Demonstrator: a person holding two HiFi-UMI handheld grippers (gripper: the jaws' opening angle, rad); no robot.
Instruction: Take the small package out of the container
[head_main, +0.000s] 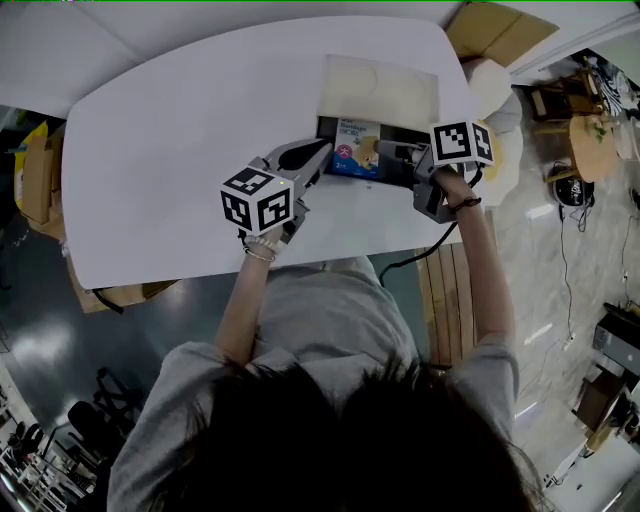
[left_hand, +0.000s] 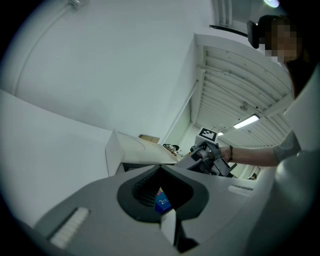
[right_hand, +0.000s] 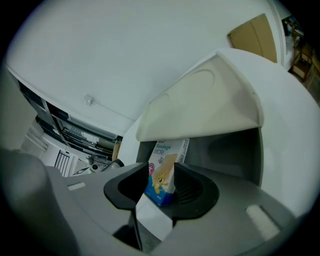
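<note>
**A:** How far along?

**B:** Barely begun, by the look of it. Can see the small package (head_main: 356, 147) lying inside the container (head_main: 400, 133), printed face up, not lifted at all.

**A:** Anything blocking the way in?

**B:** Seemingly not. Shows the lid (head_main: 380, 88) tipped up and back, leaving the opening free.

**A:** Gripped yet?

**B:** Doesn't look like it. Reaches in from the right with the right gripper (head_main: 393, 153), jaws held apart. Frames the package in the gap between them, but shows no pad pressing on it.

**A:** And on the other side?

**B:** Holds the left gripper (head_main: 318, 158) at the container's left edge, low over the white desk (head_main: 180, 150), jaws likewise apart. Gives only a sliver of blue through that gap. Nothing clamped there, as far as can be told.

**A:** So what remains?

**B:** Nearly all of it. Needs closing the right jaws on the package, then lifting it clear of the dark walls and out from under the raised lid. Probably worth steadying the container from the left meanwhile. Looks light enough to slide or tip with the pull.
</note>
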